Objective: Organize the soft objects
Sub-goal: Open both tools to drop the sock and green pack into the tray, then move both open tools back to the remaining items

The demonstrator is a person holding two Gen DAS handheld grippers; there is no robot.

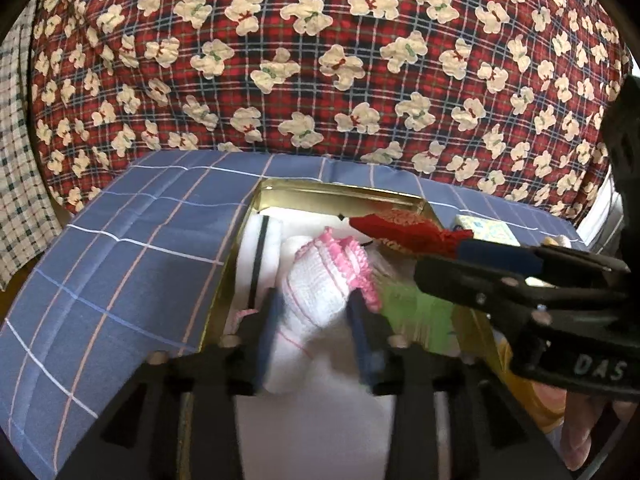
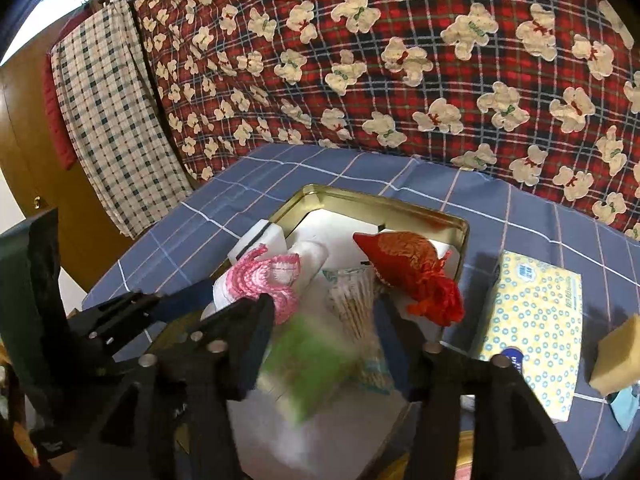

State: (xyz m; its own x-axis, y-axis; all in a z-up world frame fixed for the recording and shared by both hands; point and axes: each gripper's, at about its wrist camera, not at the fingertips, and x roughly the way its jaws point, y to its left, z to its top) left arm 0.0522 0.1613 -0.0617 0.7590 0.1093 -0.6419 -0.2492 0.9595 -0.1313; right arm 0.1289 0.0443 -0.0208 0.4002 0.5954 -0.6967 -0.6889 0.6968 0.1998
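White glove (image 1: 316,292) with pink cuff is seen lying in the gold tin (image 1: 340,194) between the parted fingers of the left gripper (image 1: 316,320), not pressed by them, while a blurred green packet (image 2: 312,368) is seen between the right gripper's (image 2: 324,328) likewise parted fingers.

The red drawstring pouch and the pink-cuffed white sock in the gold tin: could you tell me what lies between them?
In the right wrist view, a clear packet of cotton swabs.
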